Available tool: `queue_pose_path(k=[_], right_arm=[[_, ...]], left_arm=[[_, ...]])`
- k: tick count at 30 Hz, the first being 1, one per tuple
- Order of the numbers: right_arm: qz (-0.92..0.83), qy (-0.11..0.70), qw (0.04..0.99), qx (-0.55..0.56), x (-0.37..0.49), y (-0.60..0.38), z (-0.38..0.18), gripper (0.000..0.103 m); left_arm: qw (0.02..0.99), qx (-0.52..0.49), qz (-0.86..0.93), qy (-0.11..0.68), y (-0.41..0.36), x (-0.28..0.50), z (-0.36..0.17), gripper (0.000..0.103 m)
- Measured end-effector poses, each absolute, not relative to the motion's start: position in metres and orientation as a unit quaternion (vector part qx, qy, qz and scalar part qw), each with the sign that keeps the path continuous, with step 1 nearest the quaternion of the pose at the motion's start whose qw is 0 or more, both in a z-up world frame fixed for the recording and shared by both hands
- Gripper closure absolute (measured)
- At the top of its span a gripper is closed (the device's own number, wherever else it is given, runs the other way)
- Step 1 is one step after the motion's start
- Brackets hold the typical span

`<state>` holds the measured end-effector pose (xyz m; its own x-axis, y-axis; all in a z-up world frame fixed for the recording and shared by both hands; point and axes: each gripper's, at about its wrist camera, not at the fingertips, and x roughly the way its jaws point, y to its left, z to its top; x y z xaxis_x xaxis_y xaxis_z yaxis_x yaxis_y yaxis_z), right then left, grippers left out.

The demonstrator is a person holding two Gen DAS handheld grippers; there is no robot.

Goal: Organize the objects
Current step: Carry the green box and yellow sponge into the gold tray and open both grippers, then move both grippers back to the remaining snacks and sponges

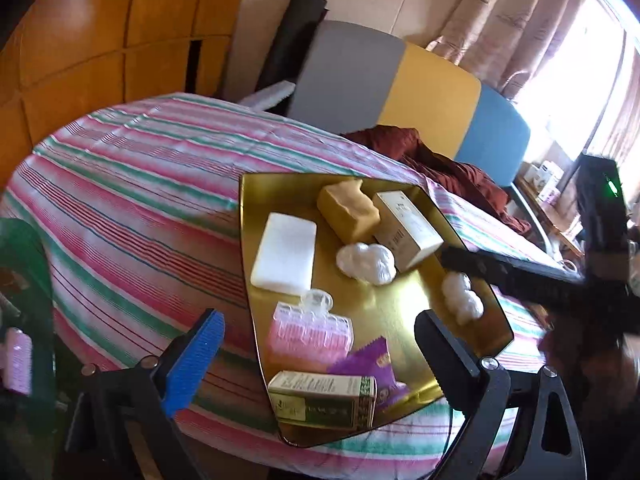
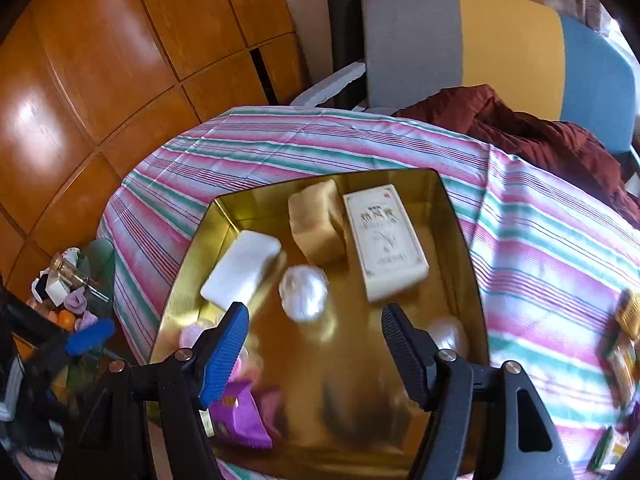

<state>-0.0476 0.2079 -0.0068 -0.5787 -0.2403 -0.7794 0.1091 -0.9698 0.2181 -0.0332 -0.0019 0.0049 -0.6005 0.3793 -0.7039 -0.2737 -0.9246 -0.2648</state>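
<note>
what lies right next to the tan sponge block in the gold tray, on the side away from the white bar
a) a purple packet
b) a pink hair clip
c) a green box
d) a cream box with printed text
d: in the gold tray, the cream box lies alongside the tan sponge block, opposite the white bar; the other items sit at the tray's near end.

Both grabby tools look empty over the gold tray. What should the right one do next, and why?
Probably swing the right tool out to the small packets lying on the striped cloth at its right. Its jaws stand open with nothing between them, and the gold tray already holds the cream box, white block and other bits, with bare space left.
</note>
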Motion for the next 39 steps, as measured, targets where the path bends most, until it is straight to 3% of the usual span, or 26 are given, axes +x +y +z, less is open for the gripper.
queue_pose_path(k=[12, 17, 21, 39], right_arm=[[-0.901, -0.067, 0.052, 0.426, 0.003, 0.236, -0.004, 0.032], [-0.904, -0.068, 0.038, 0.421, 0.016, 0.245, -0.006, 0.032], [-0.904, -0.068, 0.031, 0.421, 0.023, 0.252, -0.010, 0.025], [-0.896, -0.100, -0.056, 0.430, 0.060, 0.339, -0.025, 0.025]], left_arm=[[0.149, -0.386, 0.910, -0.003, 0.029, -0.015, 0.018, 0.000], [0.152, -0.382, 0.912, 0.016, 0.041, -0.010, 0.020, 0.000], [0.154, -0.380, 0.912, 0.033, 0.051, -0.004, 0.020, 0.000], [0.173, -0.360, 0.912, 0.090, 0.082, 0.007, 0.028, 0.000]])
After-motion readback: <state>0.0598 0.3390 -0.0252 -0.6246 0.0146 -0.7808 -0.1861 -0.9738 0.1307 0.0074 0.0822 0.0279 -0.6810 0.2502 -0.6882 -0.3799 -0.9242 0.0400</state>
